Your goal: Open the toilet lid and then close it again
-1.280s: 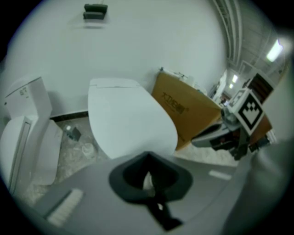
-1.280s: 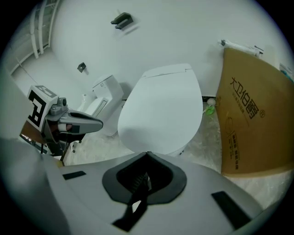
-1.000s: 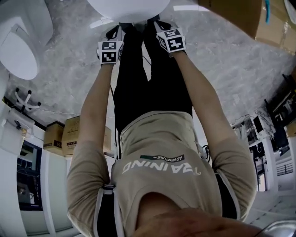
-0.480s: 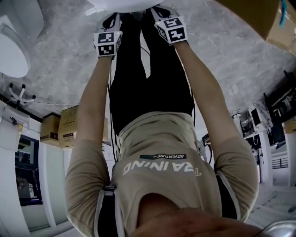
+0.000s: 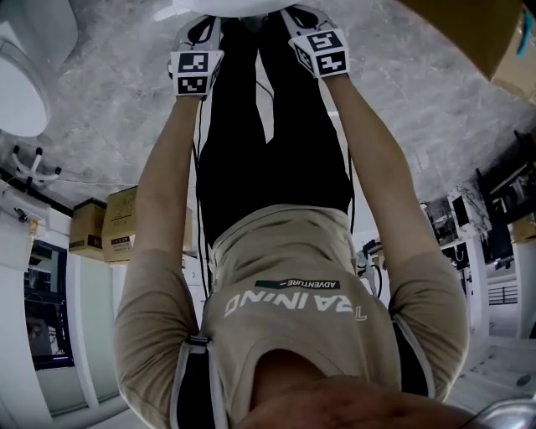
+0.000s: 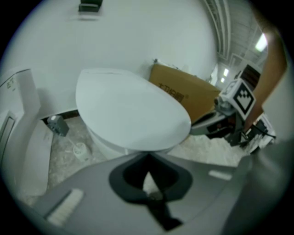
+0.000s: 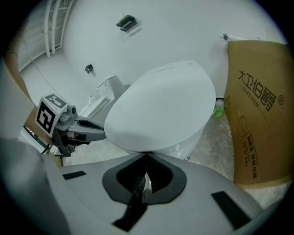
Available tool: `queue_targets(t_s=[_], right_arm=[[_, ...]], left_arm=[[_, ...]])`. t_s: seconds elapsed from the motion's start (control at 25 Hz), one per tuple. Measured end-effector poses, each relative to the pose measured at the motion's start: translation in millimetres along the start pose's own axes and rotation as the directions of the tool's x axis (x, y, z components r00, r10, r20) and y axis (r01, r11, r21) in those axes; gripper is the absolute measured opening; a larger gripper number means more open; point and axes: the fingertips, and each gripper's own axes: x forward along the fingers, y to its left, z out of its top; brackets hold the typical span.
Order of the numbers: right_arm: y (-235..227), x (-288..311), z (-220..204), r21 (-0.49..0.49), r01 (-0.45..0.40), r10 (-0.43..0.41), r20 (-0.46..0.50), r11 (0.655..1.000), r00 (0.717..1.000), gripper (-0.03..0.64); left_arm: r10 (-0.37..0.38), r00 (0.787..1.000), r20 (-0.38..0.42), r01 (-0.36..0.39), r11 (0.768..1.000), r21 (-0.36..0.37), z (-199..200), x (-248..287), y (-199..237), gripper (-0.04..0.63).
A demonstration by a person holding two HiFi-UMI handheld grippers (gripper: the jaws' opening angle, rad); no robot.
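Note:
The white toilet lid (image 6: 128, 114) lies down flat on its bowl; it also fills the middle of the right gripper view as the lid (image 7: 161, 110), and only its front rim (image 5: 226, 7) shows at the top of the head view. My left gripper (image 6: 147, 156) is shut, its tips right at the lid's front edge on the left side. My right gripper (image 7: 147, 156) is shut too, at the front edge on the right side. In the head view the left gripper (image 5: 201, 29) and right gripper (image 5: 301, 18) reach toward the rim at arm's length, side by side.
A tall brown cardboard box (image 7: 259, 110) stands close to the toilet's right side, with a green bottle (image 7: 219, 110) behind it. A second white toilet (image 5: 21, 84) stands to the left. A small white fitting (image 6: 80, 149) sits on the marble floor (image 5: 117, 126).
Both grippers have crept slightly closer to the toilet's front rim over the last second. The lid stays down.

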Motion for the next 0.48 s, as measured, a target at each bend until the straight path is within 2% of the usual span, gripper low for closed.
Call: queue_targets(t_s=[0.48], right_arm=[[8.1, -16.2, 11.2, -0.012, 0.016, -0.016, 0.033, 1.000, 0.999, 0.011]], left_arm=[[-0.038, 0.999, 0.028, 0.037, 0.999, 0.028, 12.0, -17.0, -4.9, 0.002]])
